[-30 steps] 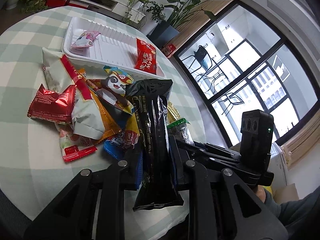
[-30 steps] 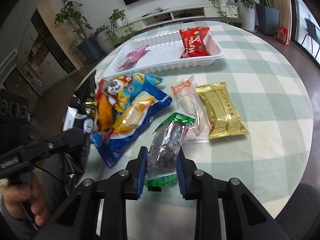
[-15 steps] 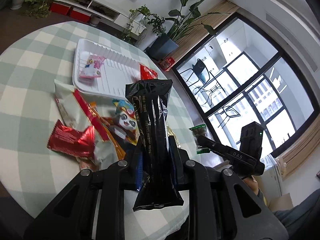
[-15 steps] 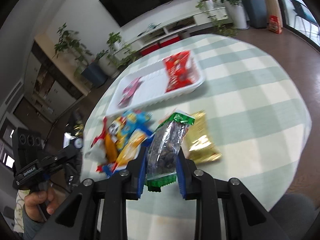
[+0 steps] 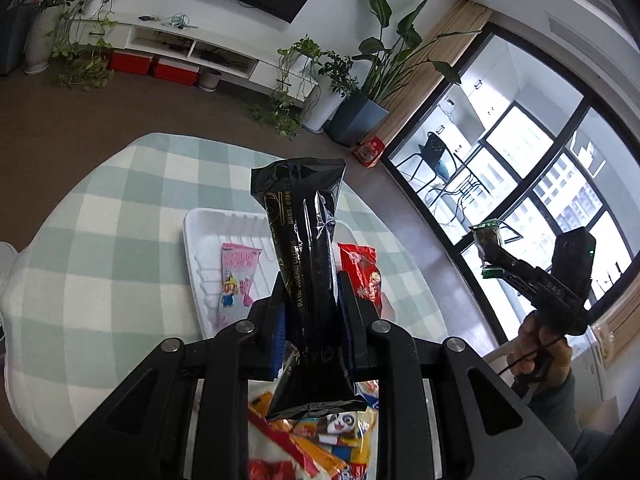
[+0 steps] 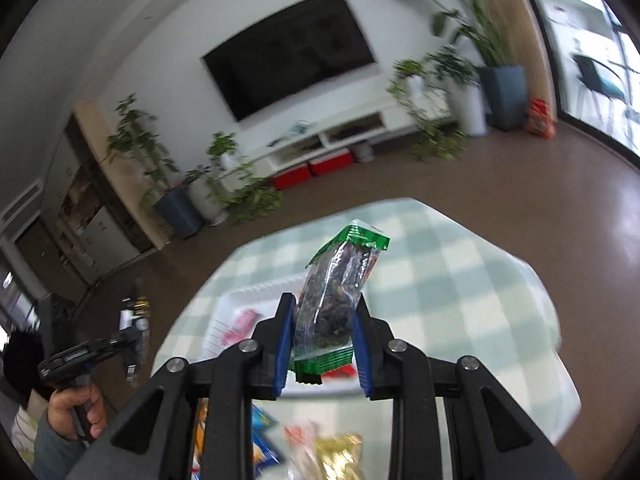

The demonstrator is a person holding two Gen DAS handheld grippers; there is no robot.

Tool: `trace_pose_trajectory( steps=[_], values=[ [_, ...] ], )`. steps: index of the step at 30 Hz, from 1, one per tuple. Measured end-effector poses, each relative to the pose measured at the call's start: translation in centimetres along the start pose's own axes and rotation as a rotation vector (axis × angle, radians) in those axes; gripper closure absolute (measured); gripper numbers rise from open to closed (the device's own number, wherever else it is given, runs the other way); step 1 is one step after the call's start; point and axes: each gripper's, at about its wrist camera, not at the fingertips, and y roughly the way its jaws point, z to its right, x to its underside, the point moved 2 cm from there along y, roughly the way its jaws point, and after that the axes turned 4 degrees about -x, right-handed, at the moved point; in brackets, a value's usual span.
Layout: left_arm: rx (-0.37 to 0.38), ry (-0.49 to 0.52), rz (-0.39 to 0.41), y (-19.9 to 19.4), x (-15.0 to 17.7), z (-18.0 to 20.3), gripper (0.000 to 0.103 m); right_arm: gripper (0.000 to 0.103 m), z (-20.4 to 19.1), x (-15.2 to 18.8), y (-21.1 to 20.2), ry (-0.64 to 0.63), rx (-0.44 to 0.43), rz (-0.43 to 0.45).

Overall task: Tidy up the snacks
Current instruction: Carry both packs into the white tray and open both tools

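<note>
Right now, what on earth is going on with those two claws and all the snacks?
A person is sorting snacks by hand, holding a claw in each hand. The left claw is clamped on a long black snack pack, held above the white tray, where a pink packet and a red packet already lie. The right claw grips a clear green-edged packet above the checked table. More snacks wait in a pile.

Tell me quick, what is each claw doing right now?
Left gripper: closed on the black snack packet.
Right gripper: closed on the green-edged clear packet.
</note>
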Motion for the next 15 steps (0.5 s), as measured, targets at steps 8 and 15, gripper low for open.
trace_pose_trajectory(
  steps=[8, 15],
  values=[
    [-0.081, 0.018, -0.135, 9.6, -1.2, -0.2, 0.083, 0.074, -5.3, 0.4, 13.1, -0.135, -0.045, -0.244],
    [-0.134, 0.081, -0.210, 14.2, 0.3, 0.1, 0.083, 0.074, -3.6, 3.9, 18.6, -0.128, -0.001, -0.379]
  ],
)
